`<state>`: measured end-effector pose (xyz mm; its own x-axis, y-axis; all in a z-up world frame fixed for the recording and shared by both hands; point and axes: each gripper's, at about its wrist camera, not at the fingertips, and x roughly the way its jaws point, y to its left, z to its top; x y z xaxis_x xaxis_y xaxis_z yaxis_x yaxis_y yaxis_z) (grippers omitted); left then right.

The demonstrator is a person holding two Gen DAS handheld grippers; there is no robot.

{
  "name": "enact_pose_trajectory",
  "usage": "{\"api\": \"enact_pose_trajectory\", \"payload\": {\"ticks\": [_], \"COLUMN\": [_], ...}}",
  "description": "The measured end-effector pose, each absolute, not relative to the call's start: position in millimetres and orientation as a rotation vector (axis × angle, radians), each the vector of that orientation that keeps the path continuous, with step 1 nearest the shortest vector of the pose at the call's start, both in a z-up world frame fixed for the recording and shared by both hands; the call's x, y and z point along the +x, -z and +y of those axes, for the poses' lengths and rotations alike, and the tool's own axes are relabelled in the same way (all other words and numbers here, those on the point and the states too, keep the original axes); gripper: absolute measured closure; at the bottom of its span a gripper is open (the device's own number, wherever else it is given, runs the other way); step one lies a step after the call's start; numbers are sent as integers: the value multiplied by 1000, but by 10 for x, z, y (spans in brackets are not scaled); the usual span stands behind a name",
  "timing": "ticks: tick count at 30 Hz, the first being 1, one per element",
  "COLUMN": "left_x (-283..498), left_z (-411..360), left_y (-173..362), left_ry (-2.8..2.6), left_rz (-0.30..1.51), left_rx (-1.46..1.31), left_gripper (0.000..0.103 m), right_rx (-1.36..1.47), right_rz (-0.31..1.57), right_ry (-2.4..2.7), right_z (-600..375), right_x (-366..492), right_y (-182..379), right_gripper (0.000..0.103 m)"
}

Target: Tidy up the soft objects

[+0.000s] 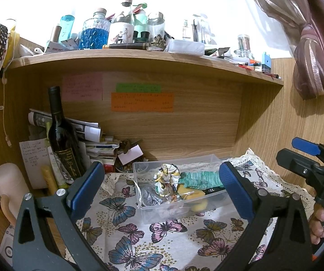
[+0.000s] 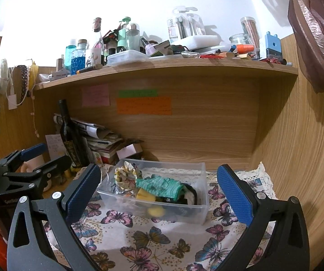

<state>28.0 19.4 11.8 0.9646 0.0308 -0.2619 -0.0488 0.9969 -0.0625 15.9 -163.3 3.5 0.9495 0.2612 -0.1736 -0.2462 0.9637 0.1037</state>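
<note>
A clear plastic box (image 1: 209,160) (image 2: 180,212) stands on the butterfly cloth (image 1: 166,244) (image 2: 153,244). In it lie a patterned scrunchie (image 1: 166,179) (image 2: 126,176), a teal knitted piece (image 1: 200,179) (image 2: 159,186), a yellow sponge (image 1: 199,205) (image 2: 145,195) and dark items. My left gripper (image 1: 162,189) is open and empty in front of the box; it also shows in the right wrist view (image 2: 47,155). My right gripper (image 2: 159,194) is open and empty in front of the box; it also shows in the left wrist view (image 1: 297,151).
A dark wine bottle (image 1: 62,140) (image 2: 70,135) and a pile of papers (image 1: 94,144) (image 2: 103,140) stand at the back left. A cluttered wooden shelf (image 1: 139,56) (image 2: 162,67) hangs overhead. Wooden walls close the back and right. A curtain (image 1: 308,45) hangs at the right.
</note>
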Motion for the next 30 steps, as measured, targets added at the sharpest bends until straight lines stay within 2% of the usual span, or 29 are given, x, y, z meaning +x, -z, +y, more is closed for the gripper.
{"api": "enact_pose_trajectory", "payload": {"ticks": [30], "left_x": [300], "left_z": [200], "left_y": [-97], "left_ry": [9], "left_rz": [274], "left_rx": [-72], "left_gripper": [0], "right_rx": [83], "right_rz": [196], "right_ry": [-256], "right_z": [-1626], "right_x": [178], "right_y": [-16], "right_gripper": [0]}}
